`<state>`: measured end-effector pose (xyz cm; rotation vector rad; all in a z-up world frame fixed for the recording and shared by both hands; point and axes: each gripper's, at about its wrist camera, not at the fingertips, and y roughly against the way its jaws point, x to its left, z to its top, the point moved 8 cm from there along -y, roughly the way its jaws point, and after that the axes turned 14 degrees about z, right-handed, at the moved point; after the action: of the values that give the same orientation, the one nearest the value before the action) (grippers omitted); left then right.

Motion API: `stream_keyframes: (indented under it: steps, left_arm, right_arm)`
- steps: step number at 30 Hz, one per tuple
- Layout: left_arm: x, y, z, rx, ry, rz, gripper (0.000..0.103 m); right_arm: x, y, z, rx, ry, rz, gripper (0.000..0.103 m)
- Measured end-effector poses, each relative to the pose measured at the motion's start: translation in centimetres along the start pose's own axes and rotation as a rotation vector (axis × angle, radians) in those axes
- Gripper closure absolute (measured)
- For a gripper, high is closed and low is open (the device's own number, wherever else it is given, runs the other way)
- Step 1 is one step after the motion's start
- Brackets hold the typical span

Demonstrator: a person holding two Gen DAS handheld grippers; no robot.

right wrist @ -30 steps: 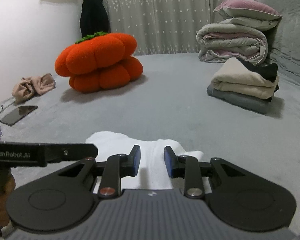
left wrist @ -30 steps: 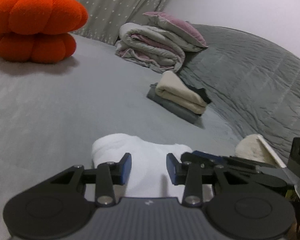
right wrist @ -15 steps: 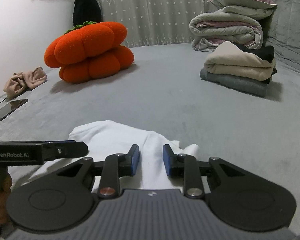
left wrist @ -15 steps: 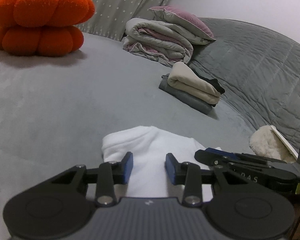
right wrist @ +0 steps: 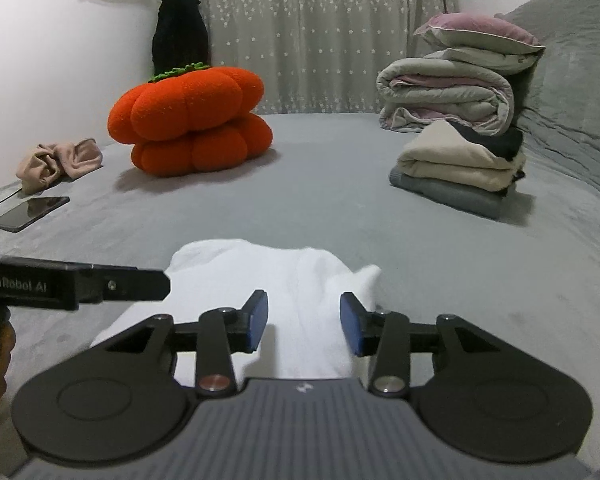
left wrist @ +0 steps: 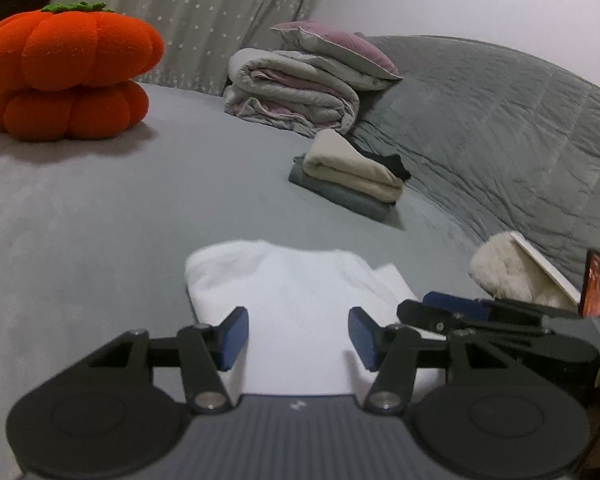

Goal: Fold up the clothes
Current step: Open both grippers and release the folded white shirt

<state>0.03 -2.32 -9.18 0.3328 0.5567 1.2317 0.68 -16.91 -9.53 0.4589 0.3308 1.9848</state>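
A white garment [left wrist: 292,280] lies folded on the grey bed, its near end running under both grippers. My left gripper [left wrist: 298,332] hovers over the garment's near part, jaws opening, with cloth between the blue pads but not pinched. In the right wrist view my right gripper [right wrist: 304,316] stands the same way over the white garment [right wrist: 260,268], jaws opening and pads clear of the cloth. Each gripper shows in the other's view: the right gripper [left wrist: 440,308] at the right, the left gripper [right wrist: 100,284] at the left. A stack of folded clothes [right wrist: 460,168] sits further back on the right.
An orange pumpkin cushion [right wrist: 192,128] stands at the back left. A rolled duvet with a pillow [right wrist: 452,92] lies behind the stack of folded clothes [left wrist: 352,176]. A phone [right wrist: 32,212] and a beige cloth [right wrist: 56,160] lie at the left edge. A fluffy white item [left wrist: 512,276] lies at the right.
Both grippers' jaws have widened, and the white garment is no longer pinched. Both grippers have shifted a little across the bed.
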Motion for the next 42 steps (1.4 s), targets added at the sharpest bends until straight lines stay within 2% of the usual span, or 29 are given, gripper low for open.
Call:
stream_keyframes:
  steps: [5, 15, 22, 25, 27, 30, 33, 37, 42]
  left_arm:
    - [0.3, 0.8, -1.5, 0.0, -0.008, 0.019, 0.046]
    - [1.7, 1.9, -4.1, 0.1, 0.075, -0.015, 0.045]
    - [1.0, 2.7, -5.4, 0.163, -0.011, 0.002, 0.038]
    - [0.6, 3.1, -5.5, 0.201, -0.036, -0.012, 0.024]
    - [0.4, 3.2, -5.3, 0.235, -0.036, -0.025, 0.013]
    - [0.2, 3.2, -5.0, 0.292, -0.028, -0.041, 0.006]
    - [0.5, 3.1, -4.9, 0.343, 0.008, -0.058, 0.003]
    - [1.3, 2.7, -4.4, 0.392, 0.117, -0.095, 0.002]
    - [2.2, 2.3, -4.2, 0.425, 0.223, -0.123, 0.002]
  right_arm:
    - [-0.7, 0.8, -1.2, 0.018, -0.034, -0.012, 0.059]
    - [-0.9, 2.6, -2.7, 0.023, -0.125, 0.007, 0.056]
    - [-1.3, 3.4, -2.9, 0.037, -0.206, 0.02, 0.053]
    - [-1.5, 3.7, -2.9, 0.052, -0.231, 0.017, 0.048]
    - [-1.6, 3.9, -2.9, 0.064, -0.25, 0.016, 0.041]
    - [-1.8, 4.1, -3.1, 0.091, -0.279, 0.022, 0.032]
    - [-2.0, 3.9, -3.4, 0.131, -0.307, 0.029, 0.026]
    - [-2.1, 3.5, -4.1, 0.195, -0.331, 0.023, 0.019]
    - [-2.1, 3.4, -4.8, 0.246, -0.343, 0.011, 0.014]
